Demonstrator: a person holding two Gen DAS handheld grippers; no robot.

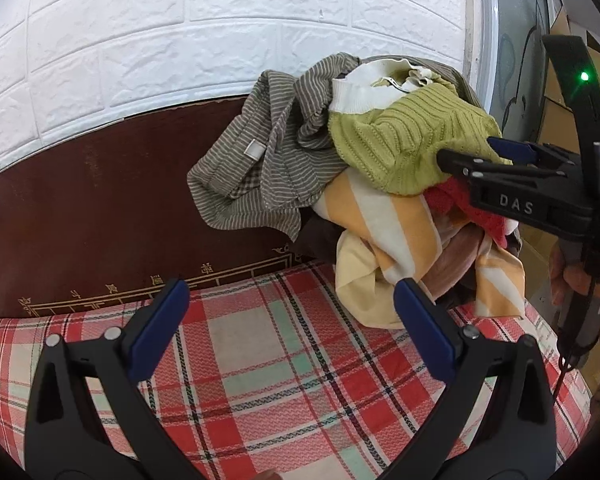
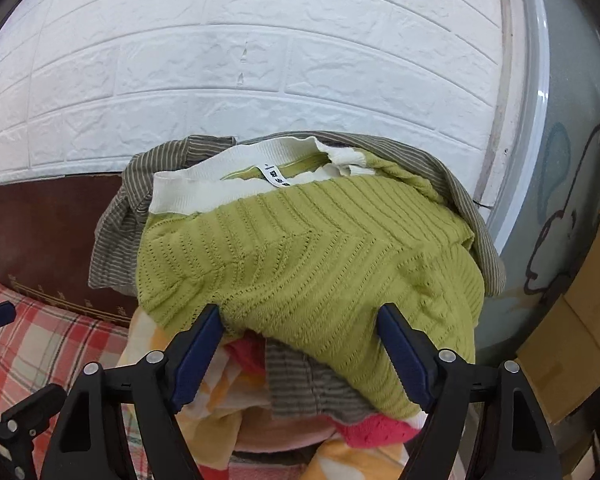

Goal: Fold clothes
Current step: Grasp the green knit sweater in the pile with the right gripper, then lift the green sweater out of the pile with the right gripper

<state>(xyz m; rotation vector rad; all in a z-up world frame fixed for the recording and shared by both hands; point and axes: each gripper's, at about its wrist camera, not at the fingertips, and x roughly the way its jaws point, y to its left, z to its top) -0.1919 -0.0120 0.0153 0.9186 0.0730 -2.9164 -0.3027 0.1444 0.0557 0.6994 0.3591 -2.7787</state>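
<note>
- The left gripper (image 1: 290, 324) is nearest. Its two blue pads are wide apart and it holds nothing. It hangs over the checked red bed cover (image 1: 260, 380).
- The right gripper (image 2: 300, 352) is spread wide too. The bottom edge of the green knit sweater (image 2: 308, 256) sits between its pads, but they have not closed on it.
- The sweater lies on top of the clothes pile (image 1: 380, 184), at the far right of the bed by the white brick wall (image 1: 180, 40).
- What could go wrong, I think: the pads might pinch the striped grey top (image 2: 312, 392) or the red knit piece (image 2: 380, 428) just under the sweater, and drag them along. A pull could also tip the whole pile off the bed edge, because it is heaped high.
- Count: two grippers, one green sweater, one striped grey top, one yellow and white striped cloth (image 1: 384, 216), one red knit piece. More clothes may hide below; I cannot tell.
</note>
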